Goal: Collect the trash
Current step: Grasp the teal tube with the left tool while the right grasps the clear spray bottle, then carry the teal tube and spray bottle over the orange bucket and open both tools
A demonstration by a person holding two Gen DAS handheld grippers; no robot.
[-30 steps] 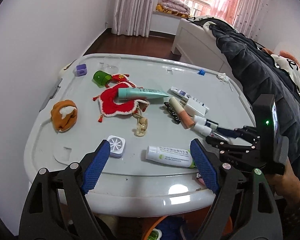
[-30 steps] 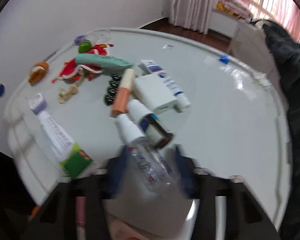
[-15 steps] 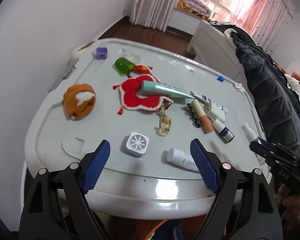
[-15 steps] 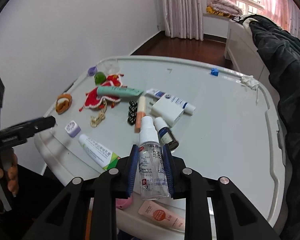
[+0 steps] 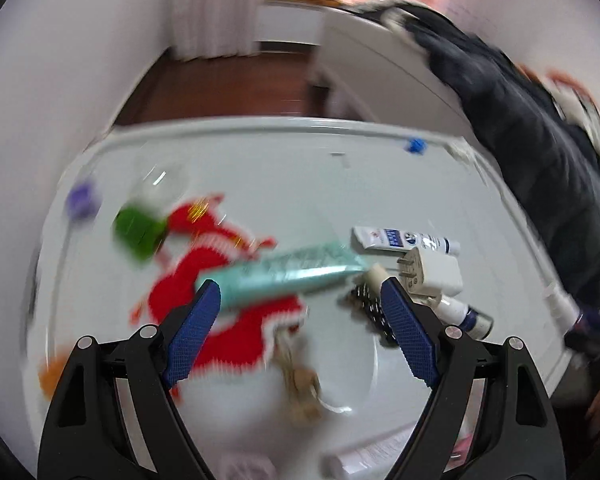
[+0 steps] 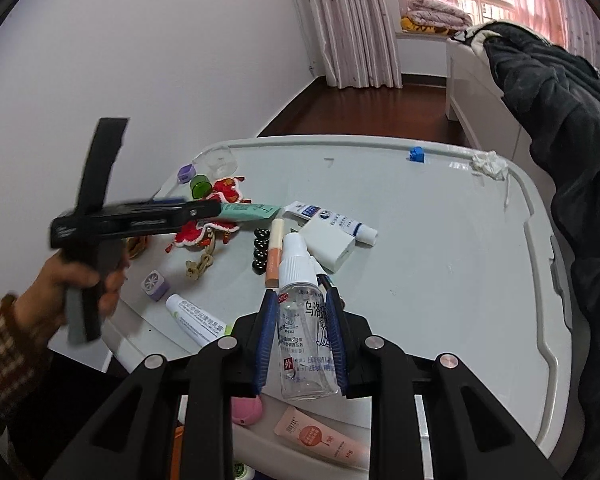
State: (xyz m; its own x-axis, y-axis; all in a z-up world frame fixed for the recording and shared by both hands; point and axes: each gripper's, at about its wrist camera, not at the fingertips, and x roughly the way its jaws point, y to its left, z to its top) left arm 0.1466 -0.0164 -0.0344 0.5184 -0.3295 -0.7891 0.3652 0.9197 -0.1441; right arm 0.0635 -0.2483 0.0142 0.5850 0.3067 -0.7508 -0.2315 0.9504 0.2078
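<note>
My right gripper (image 6: 301, 300) is shut on a clear spray bottle (image 6: 304, 332) with a white cap, held upright above the near edge of the white plastic lid (image 6: 440, 260). The left gripper (image 5: 299, 292) stands open, low over a teal tube (image 5: 284, 276) that lies across a red crocheted piece (image 5: 228, 332); nothing is between its pads. In the right wrist view the left gripper (image 6: 212, 210) reaches in from the left, held by a hand, with its tips at the teal tube (image 6: 248, 211). The left wrist view is blurred.
Around the tube lie a green cap (image 5: 138, 232), a white plug (image 5: 432, 270), a blue-and-white tube (image 5: 404, 238), black beads (image 5: 370, 308) and a peach stick (image 6: 275, 256). A white toothpaste tube (image 6: 196, 320) lies near the front edge. A dark coat (image 6: 560, 120) hangs at the right.
The left gripper has swept forward over the lid to the teal tube, still open. The right gripper has closed on the spray bottle and lifted it off the lid.
</note>
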